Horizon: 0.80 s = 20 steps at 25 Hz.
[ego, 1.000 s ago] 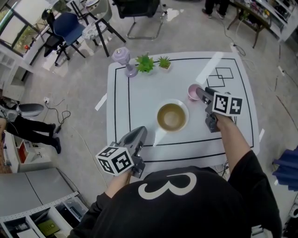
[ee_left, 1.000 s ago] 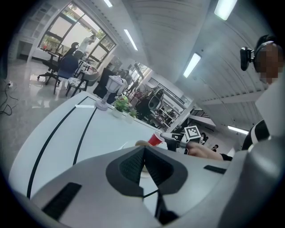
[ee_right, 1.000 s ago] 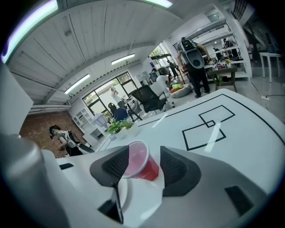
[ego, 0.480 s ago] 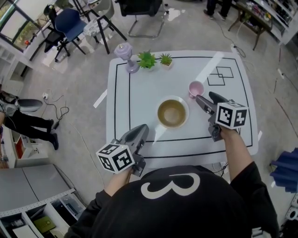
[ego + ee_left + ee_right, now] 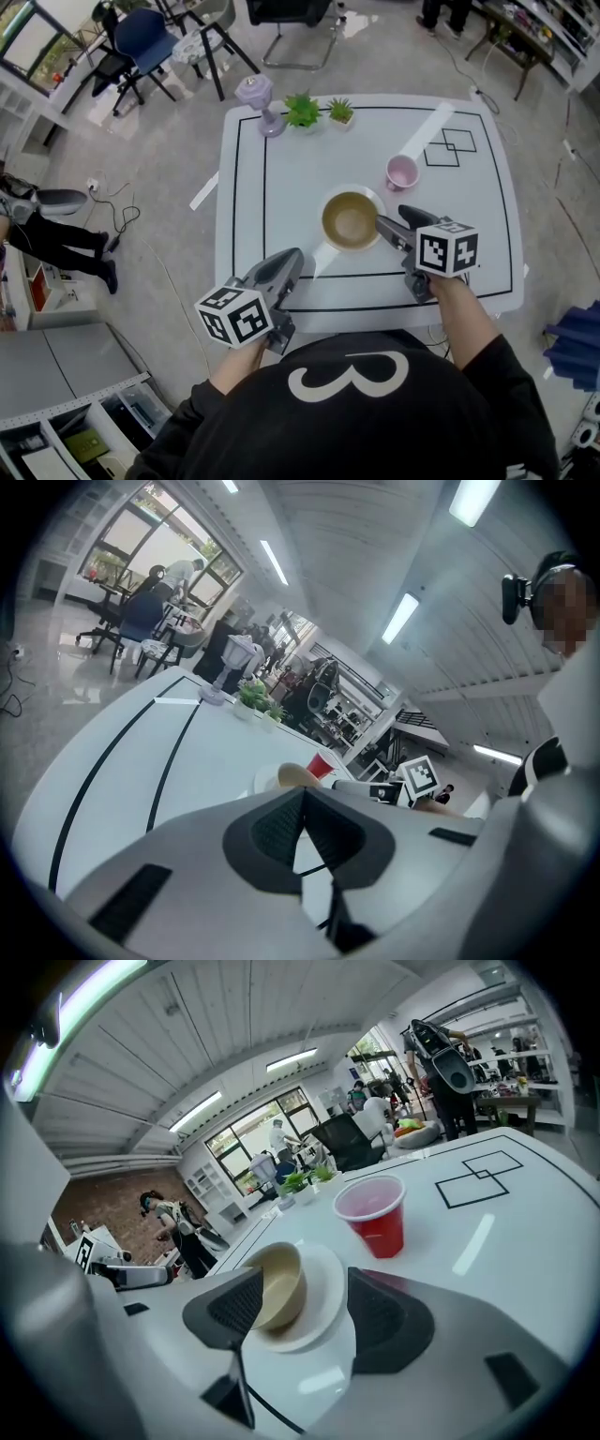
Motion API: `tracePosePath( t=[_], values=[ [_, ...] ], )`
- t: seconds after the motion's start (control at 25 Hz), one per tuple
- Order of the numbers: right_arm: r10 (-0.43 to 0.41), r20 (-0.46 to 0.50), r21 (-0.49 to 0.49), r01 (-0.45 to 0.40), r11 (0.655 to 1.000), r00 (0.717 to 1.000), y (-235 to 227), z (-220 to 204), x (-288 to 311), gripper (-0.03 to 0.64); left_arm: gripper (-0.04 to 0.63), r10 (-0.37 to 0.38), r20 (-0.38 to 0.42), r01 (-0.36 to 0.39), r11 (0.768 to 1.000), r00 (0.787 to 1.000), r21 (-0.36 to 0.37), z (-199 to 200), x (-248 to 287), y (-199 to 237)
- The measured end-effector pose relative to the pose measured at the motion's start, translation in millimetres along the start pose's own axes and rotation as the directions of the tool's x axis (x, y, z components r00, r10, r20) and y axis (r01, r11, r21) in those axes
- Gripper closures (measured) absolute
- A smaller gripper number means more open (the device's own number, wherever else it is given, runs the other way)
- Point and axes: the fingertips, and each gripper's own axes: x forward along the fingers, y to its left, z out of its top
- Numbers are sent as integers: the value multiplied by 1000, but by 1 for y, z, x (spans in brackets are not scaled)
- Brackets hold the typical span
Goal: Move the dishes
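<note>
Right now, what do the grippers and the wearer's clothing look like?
Left gripper and right gripper: grey, beak-shaped plastic, dark ribbed pads, each bearing a white cube with black square markers. The person wears a black top with a white 3.

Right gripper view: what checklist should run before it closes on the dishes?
1. Jaws of the right gripper apart: ok.
2. The tan bowl sits upright on the round white plate: ok.
3. Plate rim truly between the jaws: cannot tell.
4. The red plastic cup stands apart from the plate: ok.
5. The left gripper is away from the dishes, jaws together: ok.
</note>
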Motion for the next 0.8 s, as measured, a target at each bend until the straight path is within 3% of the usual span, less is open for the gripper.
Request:
tracePosePath(
  t=[0.32, 0.8],
  values=[
    [35, -48, 5, -34, 999, 998, 18, -15, 32, 379, 594, 10, -11, -10, 1000, 1000, 9, -5, -6, 0],
    [-46, -77, 66, 51, 997, 996, 9, -20, 46, 487, 594, 28, 6, -28, 1000, 1000, -3, -2, -17, 6]
  ],
)
